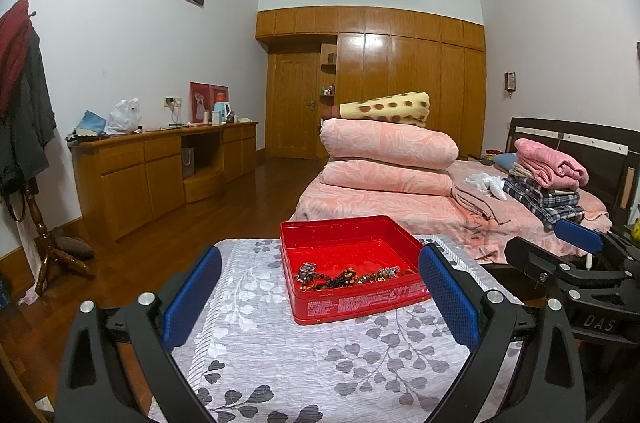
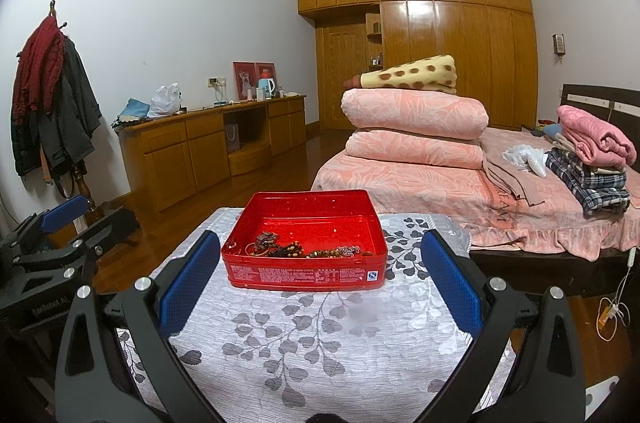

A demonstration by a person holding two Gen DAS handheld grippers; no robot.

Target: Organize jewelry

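Left claw (image 1: pixel 320 303): spread wide, nothing between the blue pads, held low over the near part of the bench.
Right claw (image 2: pixel 320 287): likewise spread wide and gripping nothing, level with the left one and just to its right.
Straight ahead of both: red tin (image 2: pixel 304 247), lid off, standing on the cloth-covered bench (image 2: pixel 320 355) toward its far edge.
Tin's long axis: running left to right across both views, a long printed wall facing the claws.
Jewelry (image 2: pixel 304 250): tangled heap of dark bead strings, a metal watch band and small silvery pieces, lying inside the tin along the near wall.
Bearing from left claw: tin a little right of centre, near corner close beside the right pad.
Bearing from right claw: tin a little left of centre, squarely between the pads.
Nearer arm: hard to call; probably about equal reach, right claw better lined up.
Likely next need: reaching forward and down over the near wall.
Beyond: bed (image 2: pixel 520 223) far right.
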